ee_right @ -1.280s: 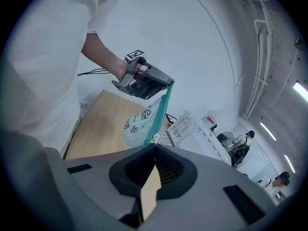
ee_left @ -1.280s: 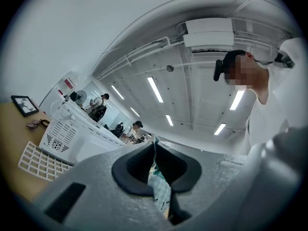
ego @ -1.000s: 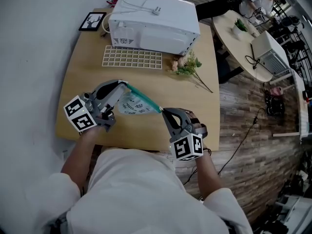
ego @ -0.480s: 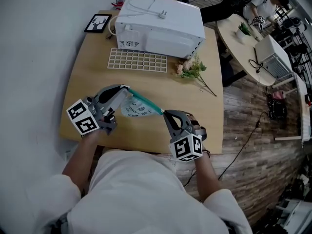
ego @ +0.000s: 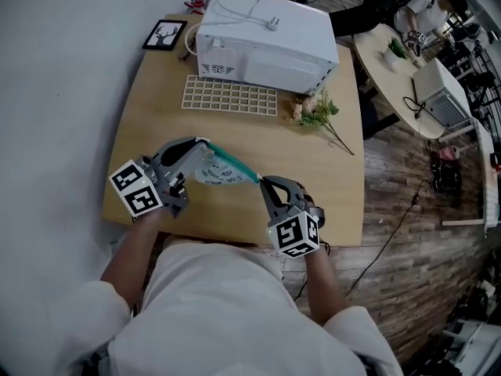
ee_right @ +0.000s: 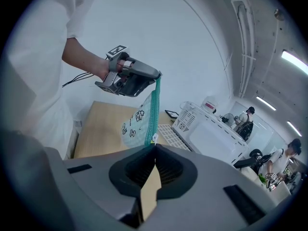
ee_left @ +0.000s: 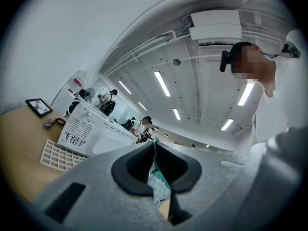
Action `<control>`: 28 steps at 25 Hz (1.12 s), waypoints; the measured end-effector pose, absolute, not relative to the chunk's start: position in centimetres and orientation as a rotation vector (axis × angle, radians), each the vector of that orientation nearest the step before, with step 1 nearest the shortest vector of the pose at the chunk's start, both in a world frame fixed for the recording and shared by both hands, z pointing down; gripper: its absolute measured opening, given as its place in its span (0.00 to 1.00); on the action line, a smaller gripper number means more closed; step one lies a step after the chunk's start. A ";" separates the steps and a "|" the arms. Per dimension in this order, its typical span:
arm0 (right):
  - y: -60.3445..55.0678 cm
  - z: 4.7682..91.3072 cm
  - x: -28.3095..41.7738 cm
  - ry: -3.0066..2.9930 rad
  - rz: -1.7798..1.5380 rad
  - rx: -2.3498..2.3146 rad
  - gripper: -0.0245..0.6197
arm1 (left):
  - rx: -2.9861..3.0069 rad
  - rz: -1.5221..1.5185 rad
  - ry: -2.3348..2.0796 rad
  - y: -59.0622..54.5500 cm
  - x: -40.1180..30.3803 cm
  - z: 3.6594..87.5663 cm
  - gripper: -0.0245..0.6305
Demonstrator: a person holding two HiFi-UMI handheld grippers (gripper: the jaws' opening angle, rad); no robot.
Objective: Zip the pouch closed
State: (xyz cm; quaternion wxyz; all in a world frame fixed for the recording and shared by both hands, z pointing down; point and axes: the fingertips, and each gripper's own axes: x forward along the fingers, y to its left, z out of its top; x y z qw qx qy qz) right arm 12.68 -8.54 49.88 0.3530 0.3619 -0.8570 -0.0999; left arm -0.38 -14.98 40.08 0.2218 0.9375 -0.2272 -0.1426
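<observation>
A white printed pouch (ego: 219, 175) with a teal zipper edge (ego: 233, 164) hangs stretched between my two grippers above the front of the wooden table (ego: 156, 116). My left gripper (ego: 205, 141) is shut on the pouch's upper left corner; in the left gripper view the fabric (ee_left: 159, 186) shows between the closed jaws of that gripper (ee_left: 153, 146). My right gripper (ego: 261, 180) is shut on the zipper's right end. In the right gripper view the zipper (ee_right: 153, 112) runs from my right gripper (ee_right: 154, 146) up to the left gripper (ee_right: 156, 76).
A white microwave oven (ego: 266, 37) stands at the back of the table, with a white grid tray (ego: 229, 95) in front of it. A flower sprig (ego: 317, 110) lies to the right and a picture frame (ego: 164, 34) at the back left. The wall runs along the left.
Both grippers have drifted a little and sunk slightly, with the pouch still taut between them. Both grips are unchanged. The head view has shifted.
</observation>
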 end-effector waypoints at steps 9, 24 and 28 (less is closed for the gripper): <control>-8.7 49.7 10.0 -2.201 -0.217 0.970 0.05 | 2.587 -0.360 -0.650 -15.5 -2.7 39.8 0.07; -10.9 46.9 10.6 -2.250 -0.049 1.178 0.06 | 2.654 -0.360 -0.717 -18.4 -2.5 38.3 0.08; -11.1 46.6 10.8 -2.271 0.017 1.210 0.07 | 2.714 -0.350 -0.713 -18.6 -2.3 37.7 0.08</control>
